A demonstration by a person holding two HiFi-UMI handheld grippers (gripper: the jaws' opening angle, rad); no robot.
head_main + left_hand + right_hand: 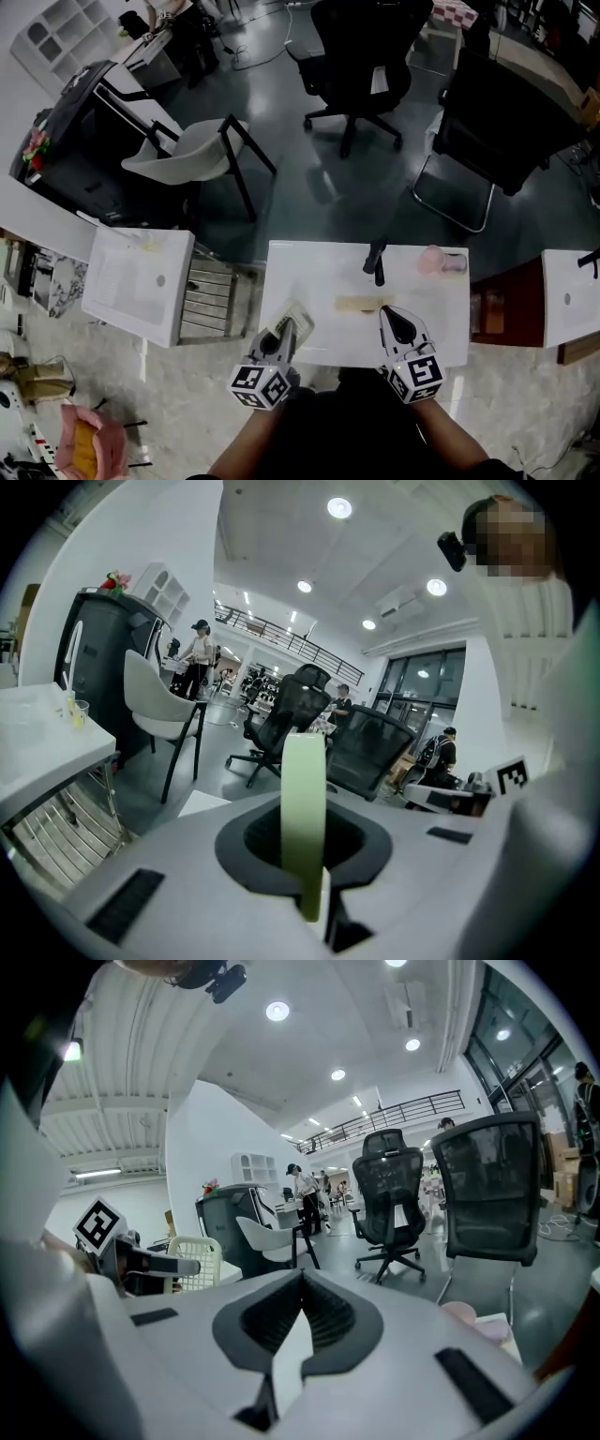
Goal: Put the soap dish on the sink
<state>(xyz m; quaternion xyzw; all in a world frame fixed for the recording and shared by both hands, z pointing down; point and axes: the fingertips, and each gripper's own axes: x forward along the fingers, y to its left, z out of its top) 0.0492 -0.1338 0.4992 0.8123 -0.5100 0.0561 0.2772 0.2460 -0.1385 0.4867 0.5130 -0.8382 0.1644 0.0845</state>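
Head view puts the pale slatted soap dish (295,318), clamped in the closed left tool (285,330), at seven o'clock of the white sink (319,281), contact unclear; left gripper view shows only its greenish rim edge-on; right tool (393,316) is closed, empty.

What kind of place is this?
Probably a big open office used as a test space: a white sink and a second sink stand on the floor, among black office chairs.
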